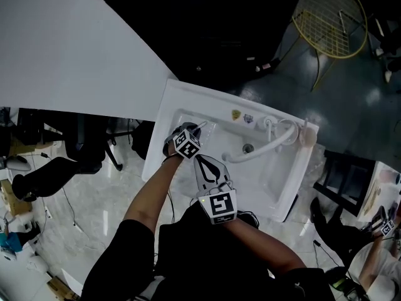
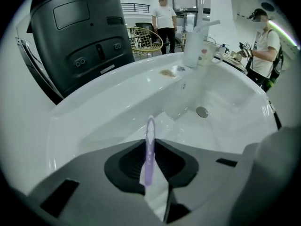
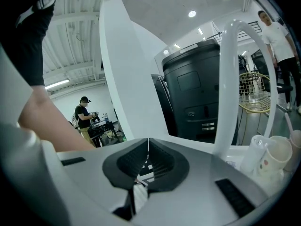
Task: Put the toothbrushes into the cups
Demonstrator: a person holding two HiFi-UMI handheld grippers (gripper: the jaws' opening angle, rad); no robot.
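A slim lilac plastic toothbrush (image 2: 150,128) is found clamped between the dark ribbed pads of the left gripper (image 2: 149,145), whose jaws are closed on its shaft. One end is seen projecting beyond the jaw tips over the near left part of the white ceramic washbasin (image 2: 117,105). The grip is taken along the shaft, and this is judged to be so that the brush can be carried lengthwise and lowered end-first into a narrow mouth. The gripper is angled steeply down into the bowl; whether the brush touches the basin floor cannot be determined. Two pale cups (image 2: 197,46) are noted on the far rim, just beside the foot of the arched white tap (image 3: 242,79) and well apart from the held brush. A thin white stick is seen rising from one cup, but what it is cannot be confirmed. The right gripper (image 3: 146,147) is recorded with its jaws brought together and nothing between them. It is held on the near side, to the right of the left gripper, and is judged to be held back so that the way to the cups is unobstructed. The step in hand is assessed as pick-up of the brush, with transfer to a cup not yet made.
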